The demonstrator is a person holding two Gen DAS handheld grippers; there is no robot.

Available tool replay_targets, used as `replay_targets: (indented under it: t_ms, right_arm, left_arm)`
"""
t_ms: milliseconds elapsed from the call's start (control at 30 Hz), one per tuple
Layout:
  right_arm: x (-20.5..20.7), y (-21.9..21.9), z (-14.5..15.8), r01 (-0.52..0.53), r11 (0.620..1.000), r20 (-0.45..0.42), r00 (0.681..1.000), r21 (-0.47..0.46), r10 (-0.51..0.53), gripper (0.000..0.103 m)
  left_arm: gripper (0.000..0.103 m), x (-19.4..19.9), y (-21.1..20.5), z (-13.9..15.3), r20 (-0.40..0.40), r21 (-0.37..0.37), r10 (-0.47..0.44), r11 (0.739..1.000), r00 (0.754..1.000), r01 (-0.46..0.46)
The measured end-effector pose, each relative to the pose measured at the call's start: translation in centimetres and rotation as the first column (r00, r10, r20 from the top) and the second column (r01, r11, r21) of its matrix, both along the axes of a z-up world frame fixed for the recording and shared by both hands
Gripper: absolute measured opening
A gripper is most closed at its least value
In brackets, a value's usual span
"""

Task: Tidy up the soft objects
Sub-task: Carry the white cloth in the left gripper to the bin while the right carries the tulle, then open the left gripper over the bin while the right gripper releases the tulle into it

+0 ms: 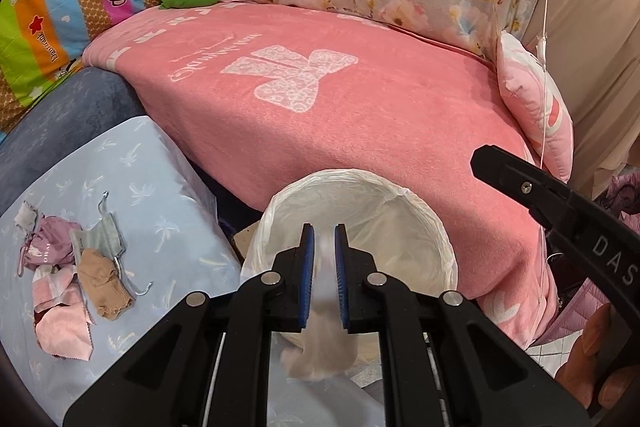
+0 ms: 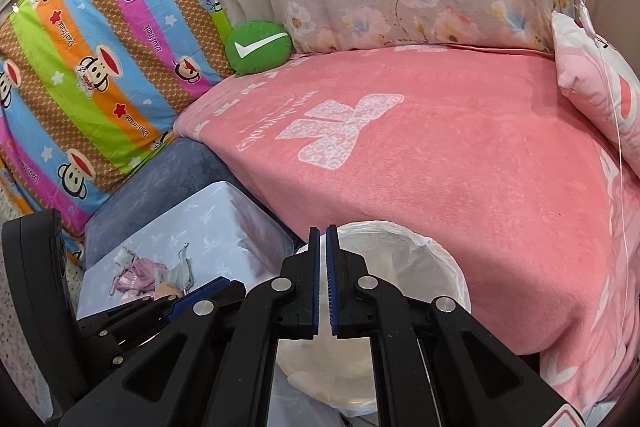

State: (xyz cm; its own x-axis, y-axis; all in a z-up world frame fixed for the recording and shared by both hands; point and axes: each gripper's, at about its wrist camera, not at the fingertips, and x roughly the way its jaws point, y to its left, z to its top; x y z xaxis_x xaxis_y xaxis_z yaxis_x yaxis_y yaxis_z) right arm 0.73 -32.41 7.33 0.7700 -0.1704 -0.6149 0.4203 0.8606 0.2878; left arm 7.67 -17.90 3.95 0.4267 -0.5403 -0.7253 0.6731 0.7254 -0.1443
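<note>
Pale pink soft cloth (image 1: 320, 351) pinched in the left gripper (image 1: 324, 267), low centre, over the lined bin (image 1: 420, 211).
Release looks next: fingers must part so it drops inside. The right gripper (image 2: 322, 279) hangs empty beside it, fingers nearly closed. More soft pieces (image 1: 72, 267) wait lower left on the blue-covered table (image 1: 168, 179); pink bed (image 1: 360, 115) behind.

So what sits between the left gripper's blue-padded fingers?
In the left wrist view, the left gripper pinches a pale pinkish soft cloth, which hangs over the white plastic-lined bin.
</note>
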Motion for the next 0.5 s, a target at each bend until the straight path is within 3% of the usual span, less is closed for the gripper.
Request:
replay_targets:
  t_ms: [167, 367, 500]
  right_arm:
    - [-0.30, -0.41, -0.11, 0.015, 1.000, 0.002, 1.000, 0.005, -0.016, 0.017]
    - [-0.56, -0.72, 0.07, 0.030, 1.000, 0.009, 0.999, 0.002, -0.030, 0.029]
    - [-0.69, -0.74, 0.09, 0.034, 0.999, 0.010, 0.999, 0.003, -0.034, 0.033]
  left_arm:
    - [0.013, 0.06, -0.48, -0.28, -0.013, 0.008, -0.005, 1.000, 1.000, 0.005]
    - [0.044, 0.01, -0.66, -0.54, -0.010, 0.011, 0.010, 1.000, 1.000, -0.010]
    - [0.051, 0.01, -0.73, -0.62, -0.007, 0.012, 0.015, 1.000, 1.000, -0.015]
